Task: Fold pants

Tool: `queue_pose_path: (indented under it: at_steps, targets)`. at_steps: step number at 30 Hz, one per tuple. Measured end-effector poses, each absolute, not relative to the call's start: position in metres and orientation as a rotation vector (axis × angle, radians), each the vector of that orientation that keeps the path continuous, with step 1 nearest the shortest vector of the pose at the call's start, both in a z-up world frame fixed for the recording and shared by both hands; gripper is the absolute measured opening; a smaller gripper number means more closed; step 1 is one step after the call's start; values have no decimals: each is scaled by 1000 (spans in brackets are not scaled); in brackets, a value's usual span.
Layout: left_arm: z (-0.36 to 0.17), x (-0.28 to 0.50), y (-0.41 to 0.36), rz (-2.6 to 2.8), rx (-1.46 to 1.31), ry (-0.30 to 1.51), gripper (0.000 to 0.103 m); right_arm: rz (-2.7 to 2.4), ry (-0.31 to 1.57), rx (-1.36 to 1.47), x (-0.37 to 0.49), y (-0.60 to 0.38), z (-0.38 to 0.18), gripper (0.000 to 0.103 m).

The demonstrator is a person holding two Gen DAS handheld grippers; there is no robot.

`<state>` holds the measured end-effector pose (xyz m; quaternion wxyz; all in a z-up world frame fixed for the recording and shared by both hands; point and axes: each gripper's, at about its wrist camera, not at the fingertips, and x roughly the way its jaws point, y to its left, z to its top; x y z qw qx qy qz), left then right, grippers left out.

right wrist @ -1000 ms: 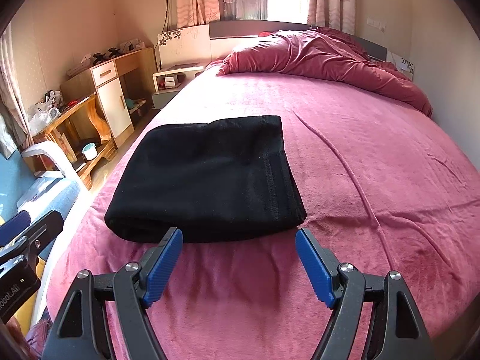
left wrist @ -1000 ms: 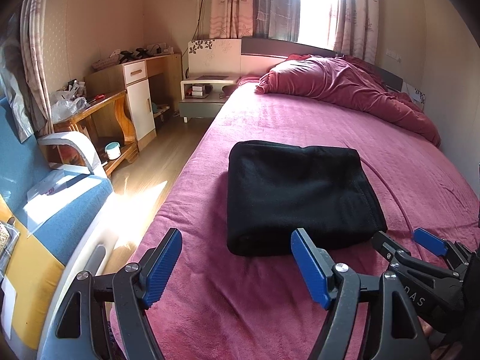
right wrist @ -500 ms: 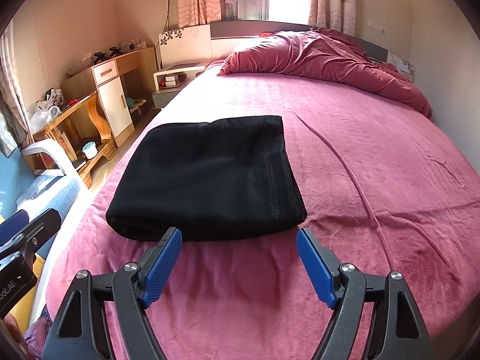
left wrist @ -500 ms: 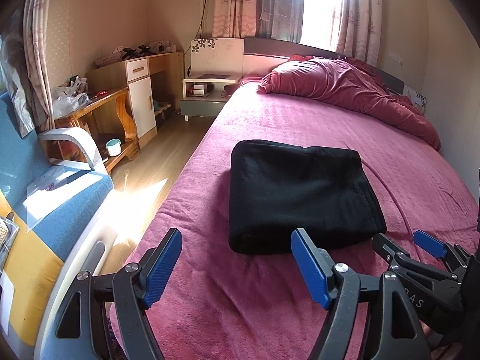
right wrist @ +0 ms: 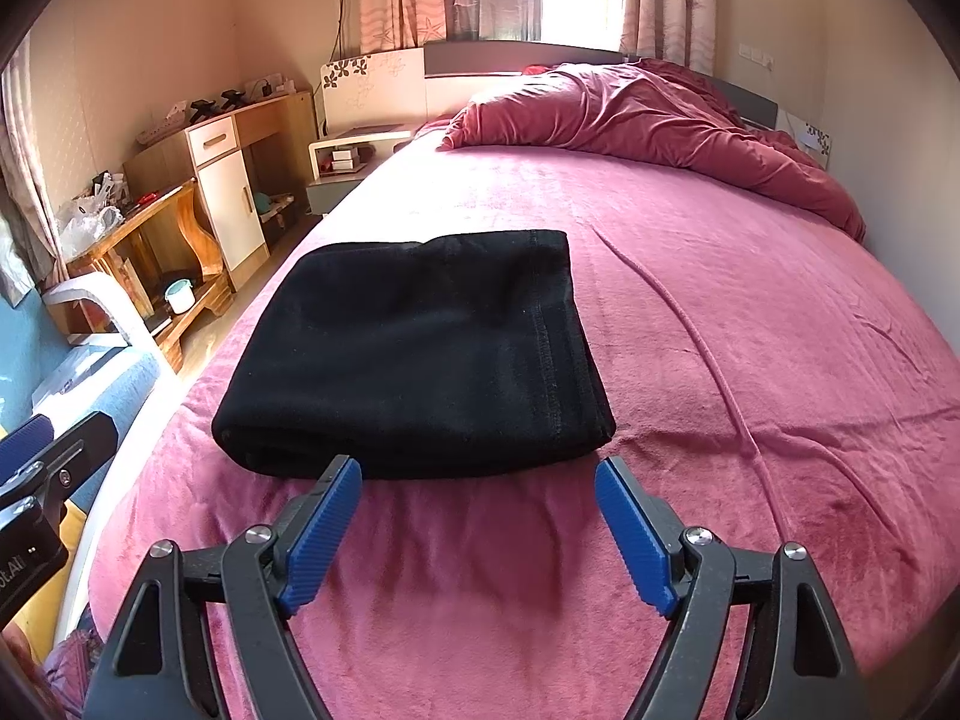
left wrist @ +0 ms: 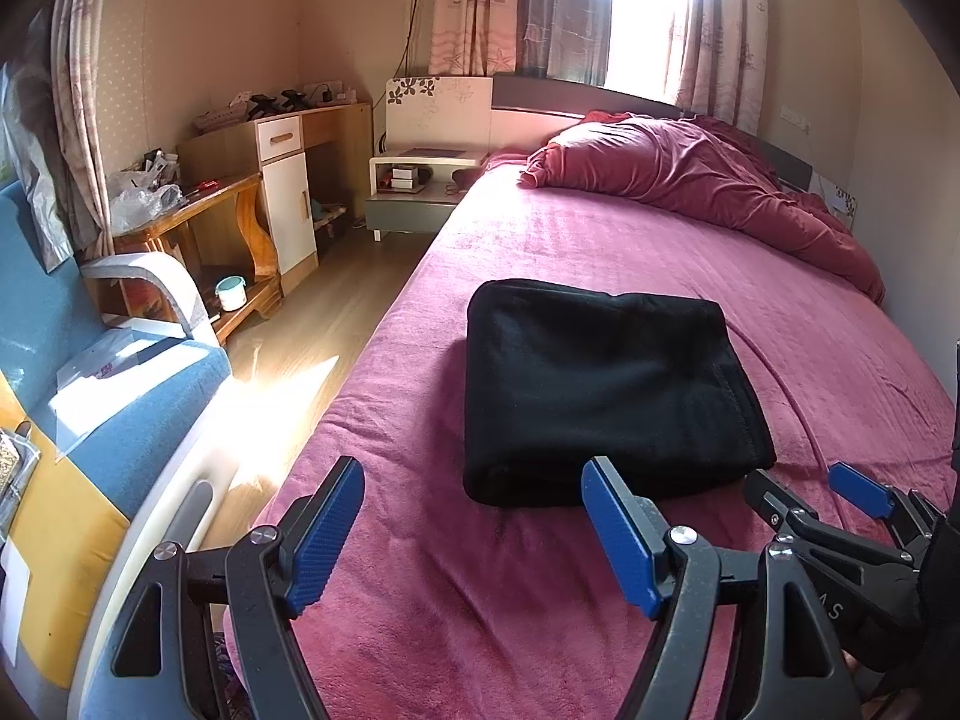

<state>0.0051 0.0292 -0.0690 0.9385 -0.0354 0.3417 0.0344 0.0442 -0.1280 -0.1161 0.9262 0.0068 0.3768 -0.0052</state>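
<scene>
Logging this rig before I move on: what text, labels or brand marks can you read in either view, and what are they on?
"ot.AI": partial white print on the left gripper body, cut off by the right view's edge.
"S", maybe "A" before it: partial print on the right gripper body, left view.
Boxes on the nightstand: too small to read.

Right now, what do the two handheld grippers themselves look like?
Both match: the left gripper and right gripper have matte black, speckled plastic arms with triangular cut-outs, silver pivot bolts and ribbed blue pads lining the jaws. White lettering, only partly readable, marks each body. No cables or sleeves show.
</scene>
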Motion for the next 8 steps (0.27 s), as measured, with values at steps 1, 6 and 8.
queue_pose_path:
  at_steps: [1,6,8]
  targets:
    - [-69,6,29,69,-68,700,77,-9,773,14,45,-128,-116,81]
    - [-69,3,28,66,-58,664,70,-17,791,22,47,-133,-123,81]
    - [-71,4,28,64,-51,666,70,-26,802,30,49,-139,-128,81]
